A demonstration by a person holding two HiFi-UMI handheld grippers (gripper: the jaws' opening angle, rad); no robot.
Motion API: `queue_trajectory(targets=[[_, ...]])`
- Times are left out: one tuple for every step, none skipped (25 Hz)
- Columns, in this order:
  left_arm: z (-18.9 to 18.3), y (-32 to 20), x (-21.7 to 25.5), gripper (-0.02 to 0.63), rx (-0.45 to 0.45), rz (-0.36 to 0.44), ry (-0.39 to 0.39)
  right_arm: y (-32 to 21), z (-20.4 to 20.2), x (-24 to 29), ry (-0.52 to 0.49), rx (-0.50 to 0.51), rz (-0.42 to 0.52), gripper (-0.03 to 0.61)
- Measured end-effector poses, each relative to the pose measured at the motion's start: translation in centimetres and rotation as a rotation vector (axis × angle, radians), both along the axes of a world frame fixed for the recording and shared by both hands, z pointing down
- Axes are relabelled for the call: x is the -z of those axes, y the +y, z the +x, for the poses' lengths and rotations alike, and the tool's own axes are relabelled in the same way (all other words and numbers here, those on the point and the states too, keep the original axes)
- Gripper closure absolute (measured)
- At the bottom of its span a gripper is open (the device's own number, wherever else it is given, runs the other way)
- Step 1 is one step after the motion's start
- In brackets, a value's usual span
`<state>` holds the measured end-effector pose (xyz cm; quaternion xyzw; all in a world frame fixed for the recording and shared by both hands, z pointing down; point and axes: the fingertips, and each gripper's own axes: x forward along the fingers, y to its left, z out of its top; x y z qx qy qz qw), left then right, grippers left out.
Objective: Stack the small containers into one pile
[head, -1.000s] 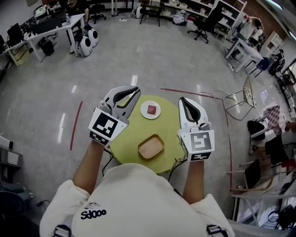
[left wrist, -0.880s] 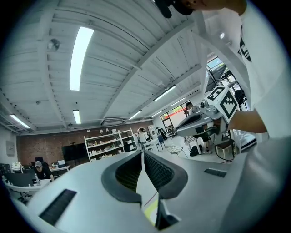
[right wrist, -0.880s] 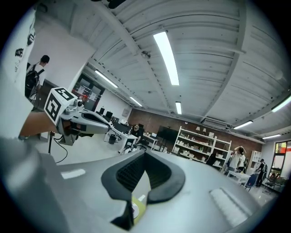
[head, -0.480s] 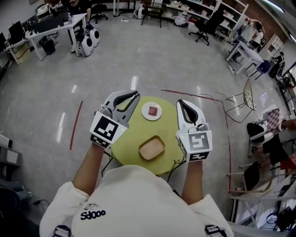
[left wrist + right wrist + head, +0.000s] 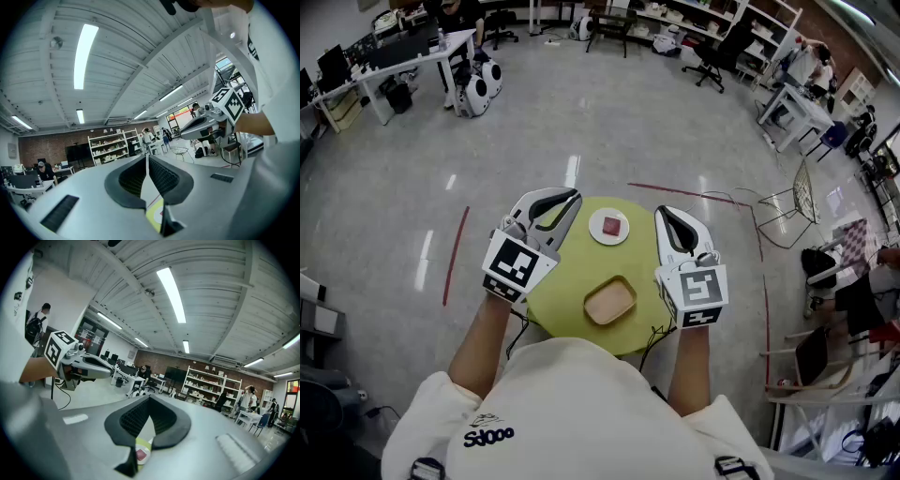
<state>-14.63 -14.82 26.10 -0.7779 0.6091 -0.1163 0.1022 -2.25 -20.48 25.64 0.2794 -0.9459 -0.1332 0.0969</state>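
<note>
The left claw (image 5: pixel 574 197) and right claw (image 5: pixel 664 214) flank the round table's (image 5: pixel 575 270) opposite edges.

Polished grey floor (image 5: pixel 581 122) with red tape lines (image 5: pixel 456 253); round yellow-green table (image 5: pixel 567 291) at centre; desks (image 5: pixel 403 56), office chair (image 5: pixel 710 53) at far edge; white shelving (image 5: pixel 211 383) against brick wall (image 5: pixel 159 359); ribbed white ceiling (image 5: pixel 225 296), strip lights (image 5: pixel 171 291) lit.

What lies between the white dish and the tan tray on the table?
Nothing lies there. In the head view, the dish and the tray stand apart, with only bare yellow table between them.
</note>
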Motion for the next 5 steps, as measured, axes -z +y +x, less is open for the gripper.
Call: queue_trajectory(targets=[[0.00,0.05,-0.06,0.591,0.000,-0.001,0.001,0.04,0.01,-0.04,0.001,0.000,-0.001,0.569],[-0.05,0.09,-0.11,0.591,0.001,-0.001,0.001,0.07,-0.02,-0.04,0.001,0.000,-0.001,0.569],[-0.12,0.11,-0.15,0.591,0.002,-0.002,0.001,0.09,-0.07,-0.01,0.001,0.001,-0.001,0.569],[-0.21,0.11,-0.18,0.591,0.002,-0.004,0.001,0.10,-0.14,0.01,0.000,0.001,-0.001,0.569],[-0.30,0.12,-0.22,0.591,0.003,-0.005,0.001,0.11,-0.21,0.04,-0.001,0.002,-0.001,0.569]])
